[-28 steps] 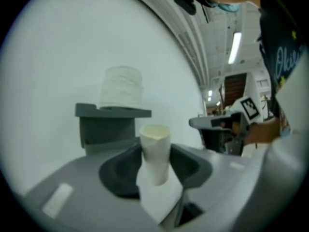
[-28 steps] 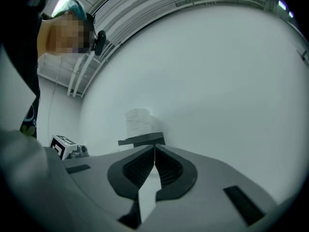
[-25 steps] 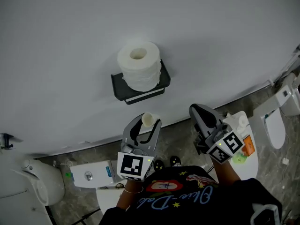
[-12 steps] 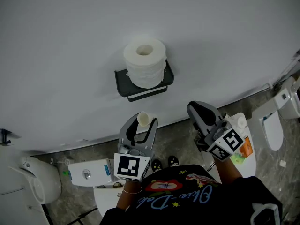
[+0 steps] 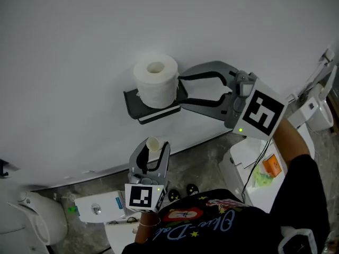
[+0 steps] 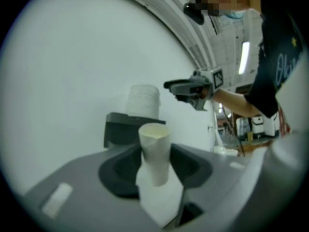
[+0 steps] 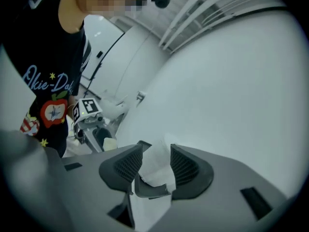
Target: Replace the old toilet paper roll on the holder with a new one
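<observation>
**A:** Head view; what has changed?

**B:** The right gripper [image 5: 181, 92] has swung up from beside the body to the holder [image 5: 132, 100] on the wall; the new roll [image 5: 155, 78] stands on end on top of it. I judge the new roll is not yet hung.

**A:** Left gripper view?

**B:** The left gripper [image 6: 155, 168] has its fingers closed on the old tube [image 6: 154, 146], with a scrap of paper on it; so the old one is off.

**A:** Right gripper view?

**B:** Its fingers are opening, about half wide; the new roll sits between them, apparently unclamped.
</observation>
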`<state>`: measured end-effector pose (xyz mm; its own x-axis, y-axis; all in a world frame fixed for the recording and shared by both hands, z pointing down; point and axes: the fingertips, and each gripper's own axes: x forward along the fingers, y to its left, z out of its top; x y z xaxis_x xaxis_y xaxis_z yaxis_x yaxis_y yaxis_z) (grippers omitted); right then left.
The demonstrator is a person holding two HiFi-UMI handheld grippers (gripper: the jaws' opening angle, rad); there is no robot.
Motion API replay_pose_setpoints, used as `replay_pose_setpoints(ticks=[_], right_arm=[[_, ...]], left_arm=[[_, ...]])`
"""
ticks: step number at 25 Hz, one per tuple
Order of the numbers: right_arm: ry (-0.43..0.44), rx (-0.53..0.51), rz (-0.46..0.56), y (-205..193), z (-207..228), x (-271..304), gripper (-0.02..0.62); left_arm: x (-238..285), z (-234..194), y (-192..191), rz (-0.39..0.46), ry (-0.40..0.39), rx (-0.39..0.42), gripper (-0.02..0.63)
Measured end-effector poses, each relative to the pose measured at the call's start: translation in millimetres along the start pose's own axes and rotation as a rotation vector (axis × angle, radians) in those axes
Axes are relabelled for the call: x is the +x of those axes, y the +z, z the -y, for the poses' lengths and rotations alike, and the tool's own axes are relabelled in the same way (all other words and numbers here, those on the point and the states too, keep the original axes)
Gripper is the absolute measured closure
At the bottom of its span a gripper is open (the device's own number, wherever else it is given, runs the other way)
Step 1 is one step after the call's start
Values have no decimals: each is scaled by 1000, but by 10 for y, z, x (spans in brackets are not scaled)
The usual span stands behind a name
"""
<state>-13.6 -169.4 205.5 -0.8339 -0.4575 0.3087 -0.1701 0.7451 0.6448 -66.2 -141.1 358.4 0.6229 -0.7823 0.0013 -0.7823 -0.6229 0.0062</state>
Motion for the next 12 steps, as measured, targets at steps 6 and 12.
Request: replay_pose_setpoints(ticks=[6,12], right_arm=[[278,-209,-269,-97,72,353,405],[457,-177,-452,-280,115,512,383]], left_arm=[[-176,-142,40,31,60,-27,423],[-394,-332,-31,25,130,-31,422]])
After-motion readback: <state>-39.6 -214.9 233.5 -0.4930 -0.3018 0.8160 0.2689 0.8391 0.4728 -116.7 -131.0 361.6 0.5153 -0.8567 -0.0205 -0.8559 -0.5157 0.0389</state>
